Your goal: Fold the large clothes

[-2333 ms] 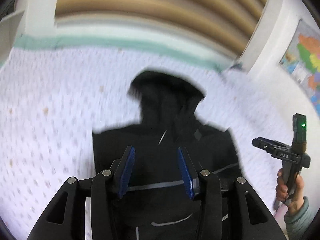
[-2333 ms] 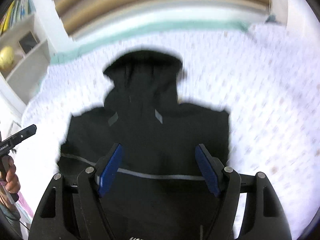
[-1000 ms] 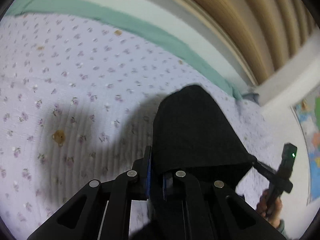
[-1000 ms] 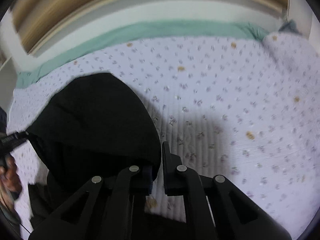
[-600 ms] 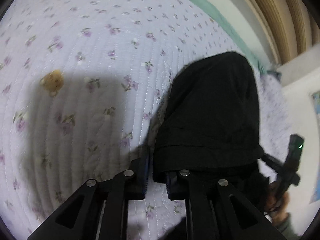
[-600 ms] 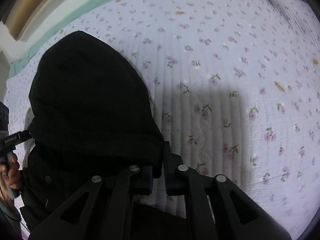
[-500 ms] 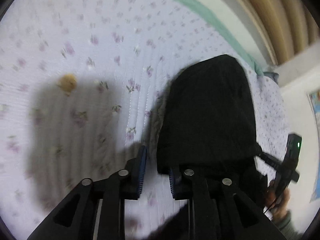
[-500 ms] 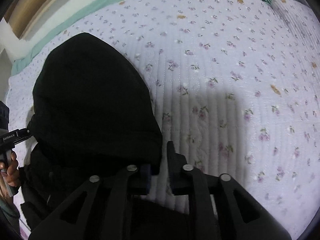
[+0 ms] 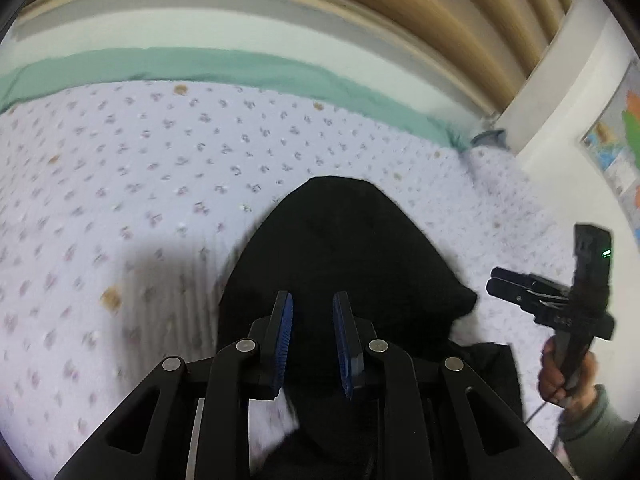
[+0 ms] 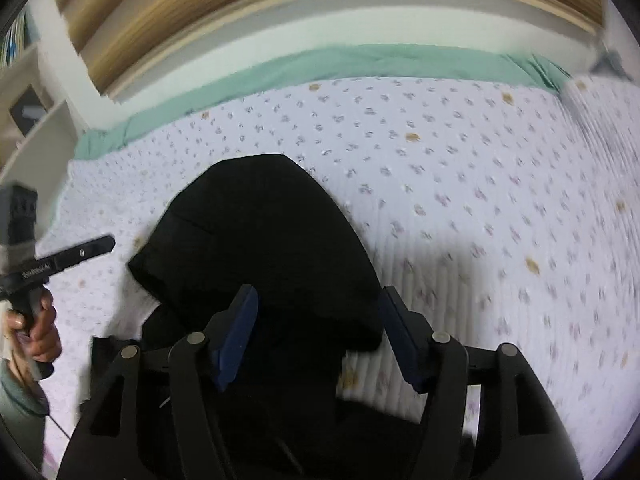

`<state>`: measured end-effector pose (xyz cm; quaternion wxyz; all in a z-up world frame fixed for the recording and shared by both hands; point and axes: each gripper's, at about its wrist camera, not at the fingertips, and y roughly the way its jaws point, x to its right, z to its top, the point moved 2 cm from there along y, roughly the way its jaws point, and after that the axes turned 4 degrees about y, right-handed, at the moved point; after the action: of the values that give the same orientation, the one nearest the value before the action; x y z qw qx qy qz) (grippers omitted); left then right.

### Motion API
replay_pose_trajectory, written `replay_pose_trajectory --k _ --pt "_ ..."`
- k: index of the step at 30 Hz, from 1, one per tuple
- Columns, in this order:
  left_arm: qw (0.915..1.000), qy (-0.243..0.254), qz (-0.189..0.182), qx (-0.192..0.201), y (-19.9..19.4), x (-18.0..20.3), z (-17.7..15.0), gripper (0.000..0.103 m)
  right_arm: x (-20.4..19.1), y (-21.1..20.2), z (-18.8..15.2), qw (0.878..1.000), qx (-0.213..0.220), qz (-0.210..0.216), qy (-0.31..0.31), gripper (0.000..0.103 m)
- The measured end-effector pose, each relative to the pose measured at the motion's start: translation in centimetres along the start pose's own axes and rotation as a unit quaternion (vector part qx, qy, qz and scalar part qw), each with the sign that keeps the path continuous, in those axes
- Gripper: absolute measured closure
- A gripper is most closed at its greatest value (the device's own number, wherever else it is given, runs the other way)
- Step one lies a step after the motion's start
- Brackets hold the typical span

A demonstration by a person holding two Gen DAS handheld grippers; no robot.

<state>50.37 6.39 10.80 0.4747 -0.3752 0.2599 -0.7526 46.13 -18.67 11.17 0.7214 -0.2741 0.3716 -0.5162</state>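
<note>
A black hooded jacket (image 9: 344, 256) lies on the flowered bedspread (image 9: 120, 208), its hood spread flat and pointing away from me; it also shows in the right wrist view (image 10: 260, 248). My left gripper (image 9: 312, 336) is open and empty, raised just above the hood's near edge. My right gripper (image 10: 316, 336) is open wide and empty, above the hood's near right edge. Each view shows the other gripper held in a hand at its side: the right one (image 9: 560, 304) and the left one (image 10: 48, 268). The jacket's body is mostly hidden below the grippers.
The white flowered bedspread (image 10: 500, 200) stretches all around, with a green sheet edge (image 10: 360, 64) and a wooden headboard (image 9: 360, 12) at the far side. A shelf (image 10: 28, 112) stands at the left and a wall map (image 9: 616, 136) at the right.
Both grippers, which were shut on the hood's edge a second ago, have opened, let it go and pulled back up. The hood now lies flat on the bed.
</note>
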Motion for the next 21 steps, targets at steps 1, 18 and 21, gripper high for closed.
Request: replay_pose_trajectory --k 1,18,21 --pt "0.9999 0.001 0.007 -0.012 1.3 0.1 0.2 0.082 -0.5 1.4 0.4 1.000 -0.010 -0.002 -0.010 0.036" --pt "0.9967 -0.060 -0.034 -0.043 3.2 -3.6 -1.3 0.096 1.2 7.8 -0.8 0.996 -0.074 -0.022 -0.034 0.036" --pt "0.9983 -0.042 -0.034 -0.020 1.1 -3.0 1.3 0.070 0.6 5.3 2.4 0.998 -0.038 0.003 -0.046 0.033"
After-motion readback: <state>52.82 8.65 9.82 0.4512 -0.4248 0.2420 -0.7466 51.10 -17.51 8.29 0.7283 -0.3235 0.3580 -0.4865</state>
